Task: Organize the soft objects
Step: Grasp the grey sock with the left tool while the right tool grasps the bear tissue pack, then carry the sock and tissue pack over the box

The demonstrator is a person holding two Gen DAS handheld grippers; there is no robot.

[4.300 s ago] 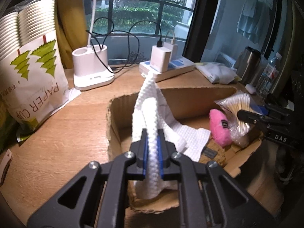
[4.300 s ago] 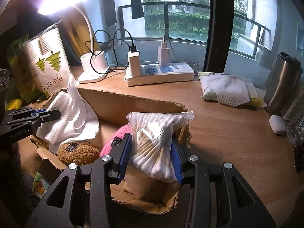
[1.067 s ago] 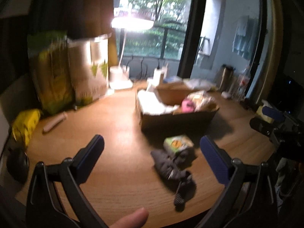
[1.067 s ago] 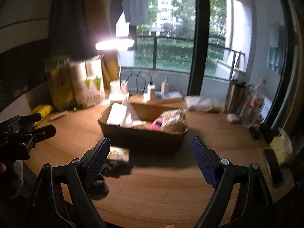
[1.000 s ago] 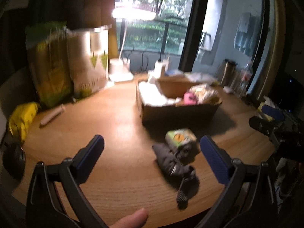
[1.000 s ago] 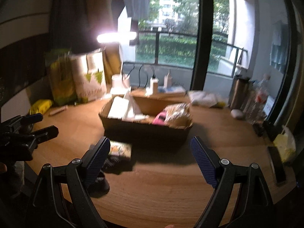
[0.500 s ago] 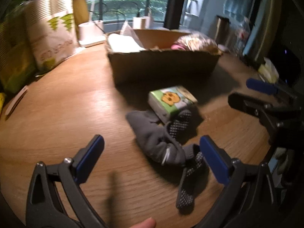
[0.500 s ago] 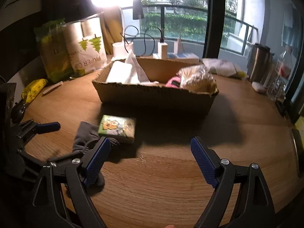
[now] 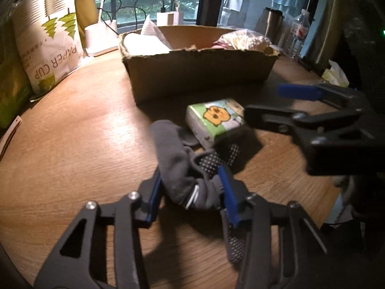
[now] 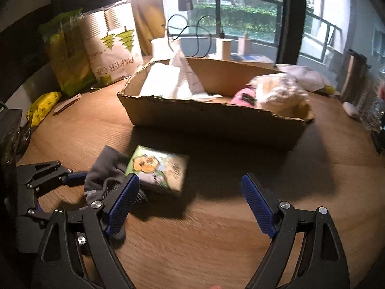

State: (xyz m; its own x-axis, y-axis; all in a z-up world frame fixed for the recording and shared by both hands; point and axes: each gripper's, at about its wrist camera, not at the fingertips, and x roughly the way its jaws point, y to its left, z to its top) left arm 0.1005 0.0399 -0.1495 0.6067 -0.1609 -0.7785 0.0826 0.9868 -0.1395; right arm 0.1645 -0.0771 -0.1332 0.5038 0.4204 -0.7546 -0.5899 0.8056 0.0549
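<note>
A grey sock [image 9: 178,166] with white grip dots lies on the wooden table [image 9: 72,144], and my left gripper [image 9: 190,192] has its blue pads on both sides of the bunched end. A green tissue pack [image 9: 214,118] with an orange cartoon lies just behind the sock. My right gripper [image 10: 190,200] is open and empty, low over the table in front of the tissue pack [image 10: 158,168]. The cardboard box [image 10: 211,120] behind holds a white cloth [image 10: 168,77], a pink soft thing [image 10: 243,96] and a bag of cotton swabs [image 10: 279,94].
A paper cup bag [image 10: 113,48] and green packs [image 10: 65,55] stand at the back left. A lamp base [image 9: 101,36] and a power strip with chargers [image 10: 240,53] sit behind the box. A steel flask [image 10: 353,77] stands at the right.
Both grippers dropped low toward the table. My left gripper narrowed from wide open to around the grey sock. My right gripper stayed open and came close to the tissue pack.
</note>
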